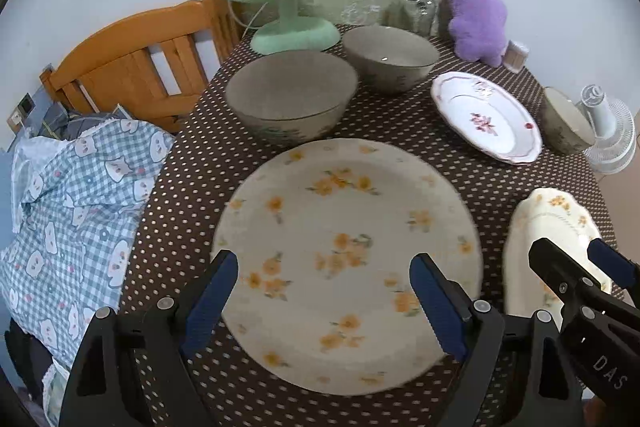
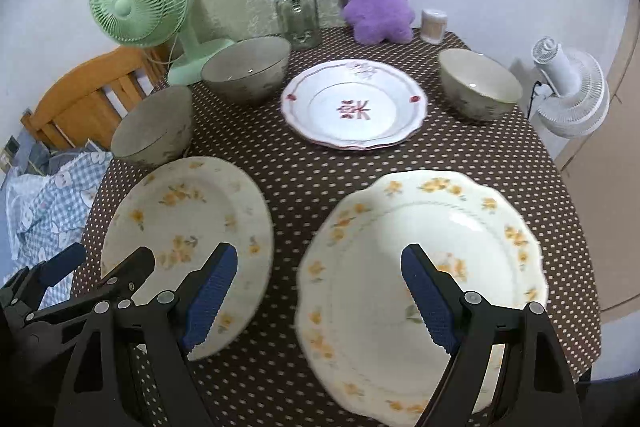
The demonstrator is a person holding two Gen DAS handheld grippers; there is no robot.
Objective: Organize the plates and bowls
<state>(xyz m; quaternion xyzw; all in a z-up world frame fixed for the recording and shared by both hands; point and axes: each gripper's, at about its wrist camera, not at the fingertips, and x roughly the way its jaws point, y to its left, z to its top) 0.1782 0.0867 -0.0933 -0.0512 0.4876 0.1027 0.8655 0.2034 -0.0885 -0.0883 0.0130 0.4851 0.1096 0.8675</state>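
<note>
On the dotted tablecloth (image 2: 304, 183) lie two yellow-flowered plates side by side — the round plate (image 1: 348, 259) under the left gripper (image 1: 324, 301), the scalloped plate (image 2: 420, 287) under the right gripper (image 2: 320, 297). Both grippers' jaws stand wide apart, seemingly above the plates rather than touching them. Farther back sit a red-patterned plate (image 2: 354, 105) and three grey bowls — one (image 1: 291, 97) just behind the round plate.

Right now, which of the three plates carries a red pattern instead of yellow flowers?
The white plate at the back, between two bowls; both front plates under the open grippers have yellow flowers.
</note>
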